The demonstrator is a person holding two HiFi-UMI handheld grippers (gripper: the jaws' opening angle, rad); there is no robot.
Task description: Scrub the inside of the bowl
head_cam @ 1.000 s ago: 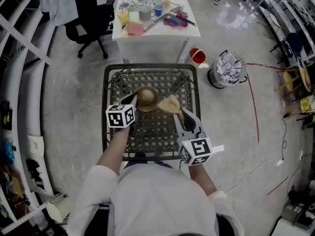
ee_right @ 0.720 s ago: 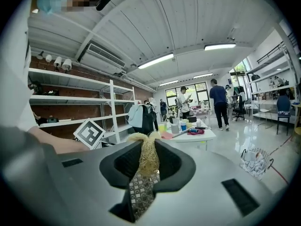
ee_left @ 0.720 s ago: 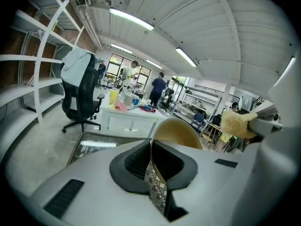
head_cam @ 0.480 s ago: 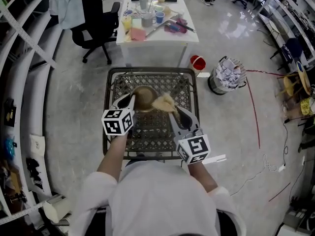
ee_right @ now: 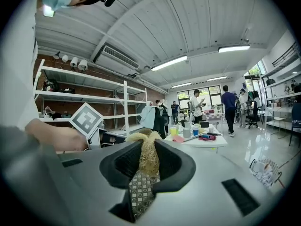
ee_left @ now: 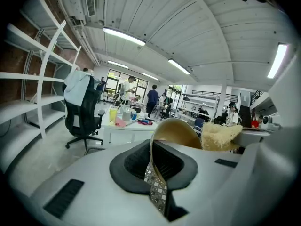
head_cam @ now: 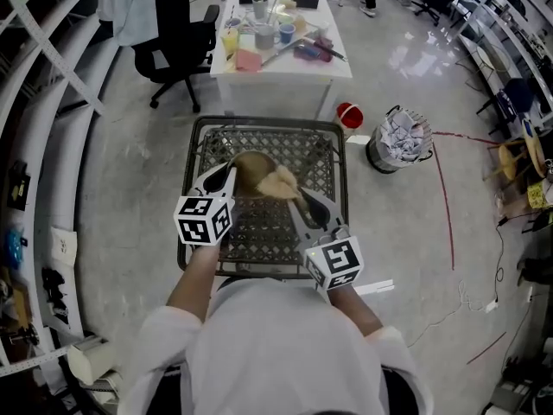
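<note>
A tan bowl (head_cam: 249,171) hangs over the wire mesh table (head_cam: 259,236), with my left gripper (head_cam: 230,175) shut on its rim. In the left gripper view the bowl (ee_left: 176,132) rises tilted from between the jaws of the left gripper (ee_left: 153,167). The straw-coloured scrubber (ee_left: 220,136) sits right beside it. My right gripper (head_cam: 292,195) is shut on that fibrous scrubber (head_cam: 278,182), which lies against the bowl's right side. In the right gripper view the scrubber (ee_right: 146,149) is pinched in the right gripper (ee_right: 146,167). The bowl is hidden behind it there.
A white table (head_cam: 285,69) with cups and tools stands behind the mesh table. A black office chair (head_cam: 177,28) is at the back left. A red object (head_cam: 348,114) and a wire waste basket (head_cam: 399,135) stand on the floor to the right. Shelving runs along the left wall.
Both grippers have risen, the left one more, lifting the bowl. The scrubber has moved left, closing the gap to the bowl. Both grips are unchanged.
</note>
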